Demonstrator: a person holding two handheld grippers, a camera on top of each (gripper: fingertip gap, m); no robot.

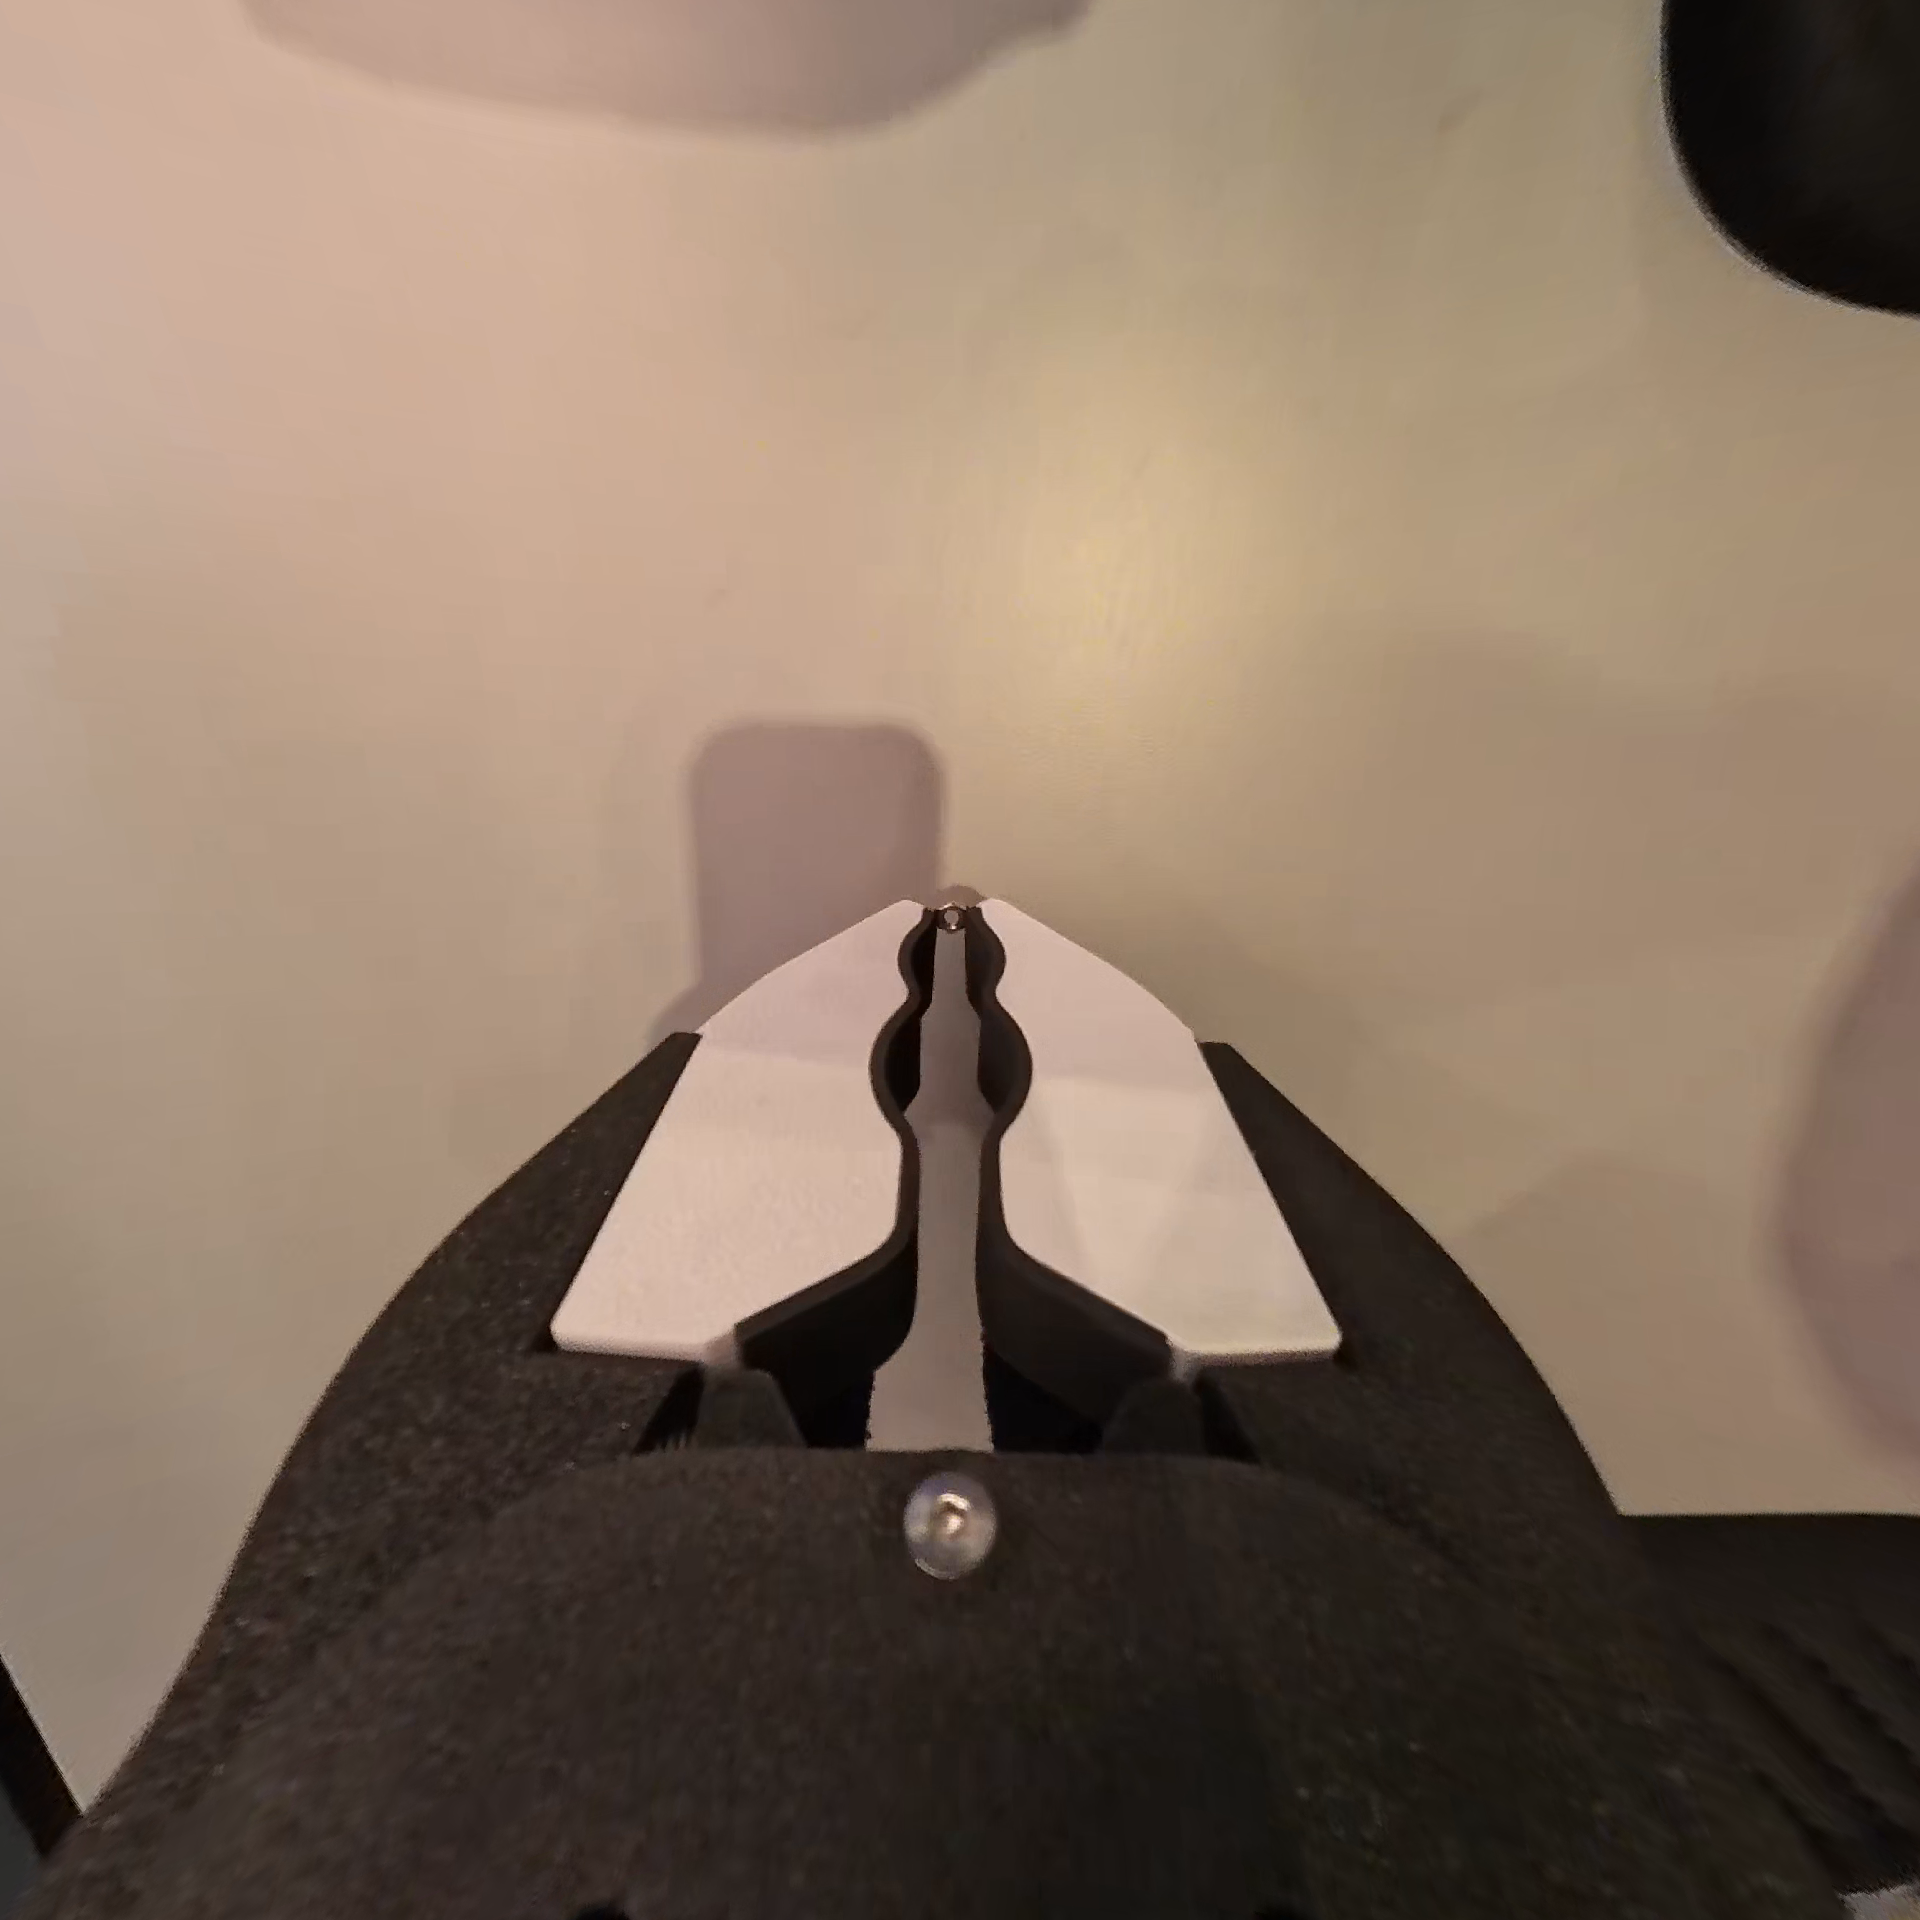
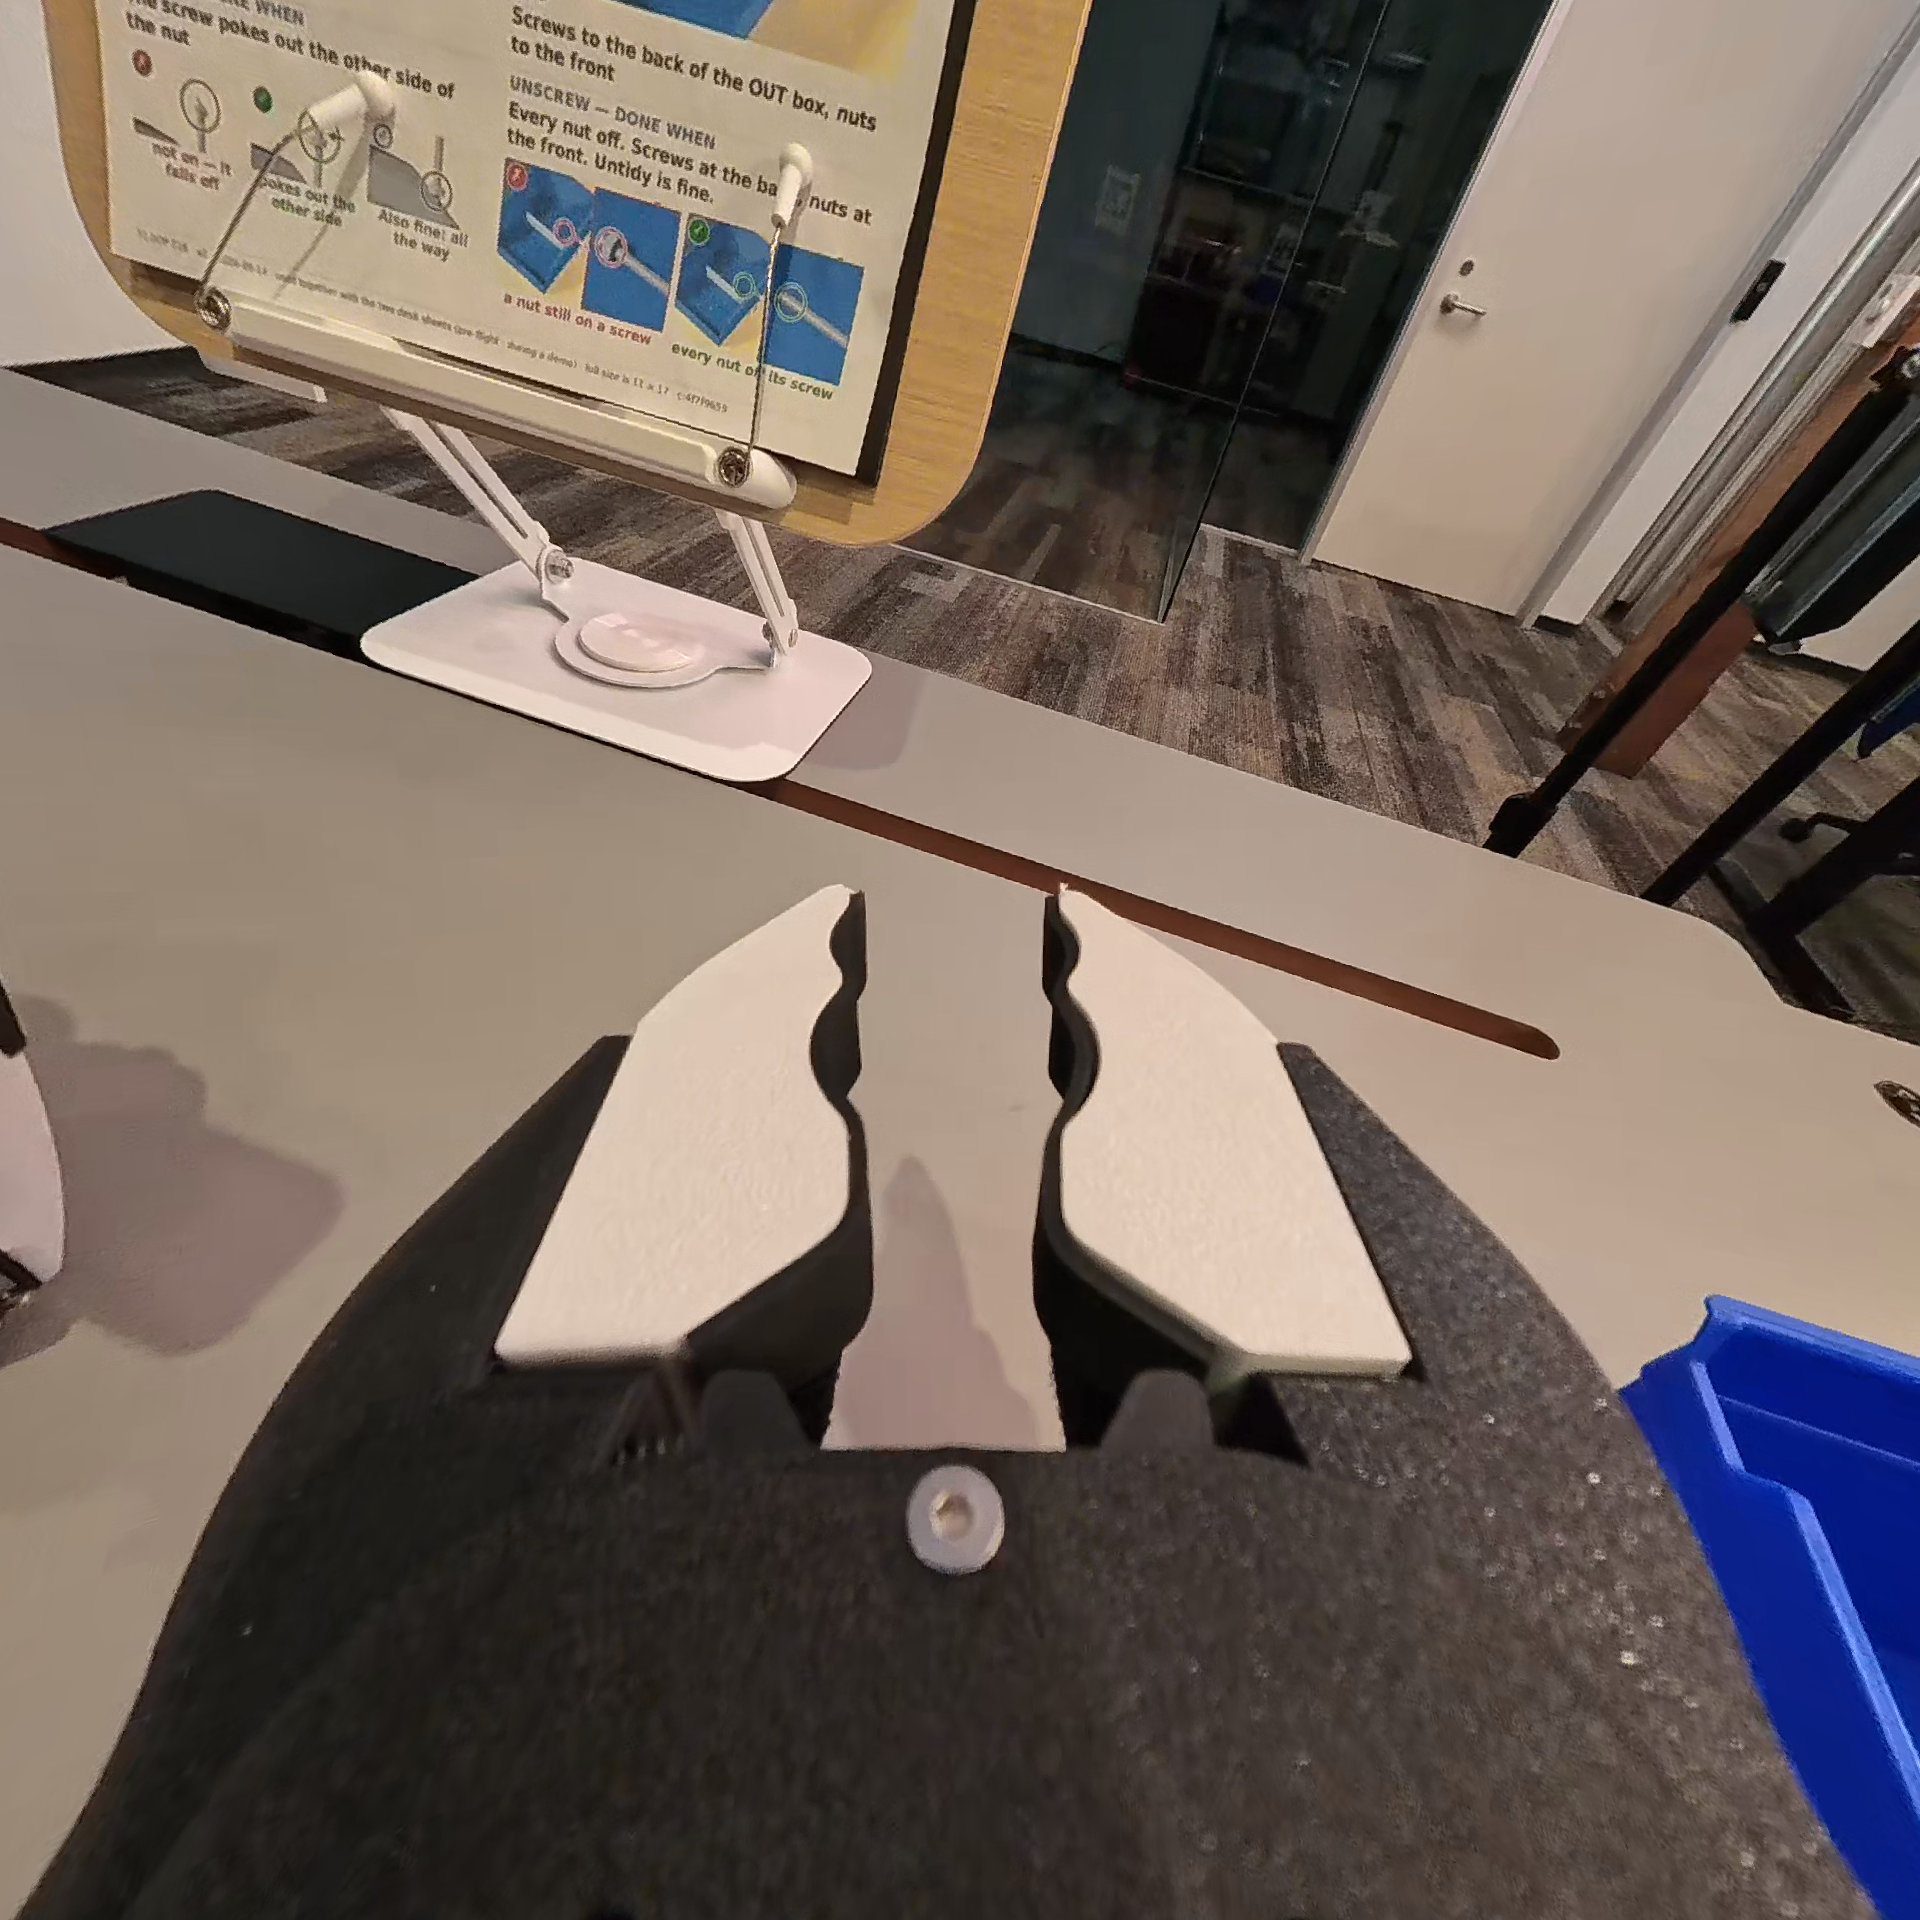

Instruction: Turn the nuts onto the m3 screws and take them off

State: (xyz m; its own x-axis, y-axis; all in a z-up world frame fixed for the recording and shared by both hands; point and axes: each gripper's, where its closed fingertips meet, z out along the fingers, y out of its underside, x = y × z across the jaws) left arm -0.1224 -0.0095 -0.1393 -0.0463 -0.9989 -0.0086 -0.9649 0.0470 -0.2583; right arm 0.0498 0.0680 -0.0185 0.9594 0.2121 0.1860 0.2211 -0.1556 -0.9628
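Note:
In the left wrist view my left gripper (image 1: 952, 918) points down at the pale table and is shut on a tiny metal nut (image 1: 953, 917) pinched at the very fingertips; its hole faces the camera. No screw shows in either view. In the right wrist view my right gripper (image 2: 951, 914) is open and empty, its white fingers (image 2: 727, 1132) spread apart above the grey table (image 2: 416, 883). A blurred edge of the other gripper (image 2: 21, 1164) shows at the far left of the right wrist view.
A blue plastic bin (image 2: 1808, 1538) sits at the lower right of the right gripper. An instruction sheet on a wooden board with a white stand (image 2: 613, 665) stands at the table's far side. A dark rounded object (image 1: 1808, 145) is at the top right of the left wrist view.

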